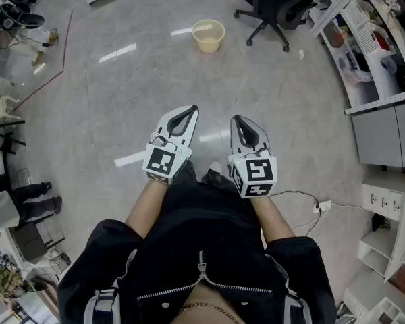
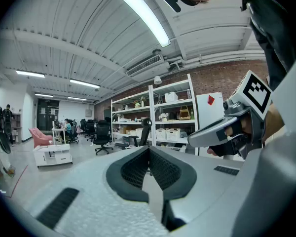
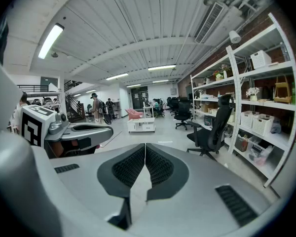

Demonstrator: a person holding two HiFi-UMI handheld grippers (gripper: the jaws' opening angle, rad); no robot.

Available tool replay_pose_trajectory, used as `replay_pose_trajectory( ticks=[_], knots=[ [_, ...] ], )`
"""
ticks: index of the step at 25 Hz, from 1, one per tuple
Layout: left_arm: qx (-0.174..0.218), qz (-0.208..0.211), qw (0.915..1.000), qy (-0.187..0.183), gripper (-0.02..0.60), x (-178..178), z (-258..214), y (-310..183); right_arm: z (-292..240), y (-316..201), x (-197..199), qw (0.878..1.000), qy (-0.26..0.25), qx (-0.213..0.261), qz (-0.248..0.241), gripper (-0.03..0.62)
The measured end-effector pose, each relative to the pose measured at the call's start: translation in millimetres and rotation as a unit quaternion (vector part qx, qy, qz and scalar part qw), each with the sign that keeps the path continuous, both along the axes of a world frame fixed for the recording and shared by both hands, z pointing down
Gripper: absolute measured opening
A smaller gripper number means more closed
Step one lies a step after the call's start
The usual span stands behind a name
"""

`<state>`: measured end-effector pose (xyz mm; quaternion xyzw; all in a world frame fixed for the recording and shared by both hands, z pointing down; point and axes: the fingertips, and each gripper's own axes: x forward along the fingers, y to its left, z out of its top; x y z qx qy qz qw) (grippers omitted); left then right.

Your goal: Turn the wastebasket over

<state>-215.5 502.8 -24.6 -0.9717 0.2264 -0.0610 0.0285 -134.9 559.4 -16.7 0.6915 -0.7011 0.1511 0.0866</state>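
Observation:
A pale yellow wastebasket (image 1: 208, 35) stands upright with its mouth up on the grey floor, far ahead in the head view. My left gripper (image 1: 191, 109) and right gripper (image 1: 236, 119) are held side by side in front of my body, well short of the basket. Both are shut with nothing between the jaws. In the left gripper view the left gripper (image 2: 149, 149) has its tips together, and the right gripper (image 2: 195, 138) shows at the right. In the right gripper view the right gripper (image 3: 145, 146) is likewise shut, with the left gripper (image 3: 108, 130) at the left. The wastebasket shows in neither gripper view.
A black office chair (image 1: 270, 9) stands just right of the wastebasket. White shelving (image 1: 371, 42) and cabinets (image 1: 391, 137) line the right side. A power strip with its cable (image 1: 320, 206) lies on the floor at my right. Chairs and a seated person's legs (image 1: 34, 201) are at the left.

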Motion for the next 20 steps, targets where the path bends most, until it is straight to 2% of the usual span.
replay_pose_trajectory(
  ticks=[8, 20],
  knots=[
    [0.002, 0.008, 1.0000, -0.005, 0.006, 1.1, 0.4, -1.1, -5.2, -1.2, 2.9, 1.000, -0.015, 0.017, 0.004, 0.015],
    [0.007, 0.004, 0.9998, -0.016, 0.006, 10.3, -5.2, 3.7, -3.3, 10.2, 11.3, 0.999, -0.027, 0.018, -0.006, 0.015]
  ],
)
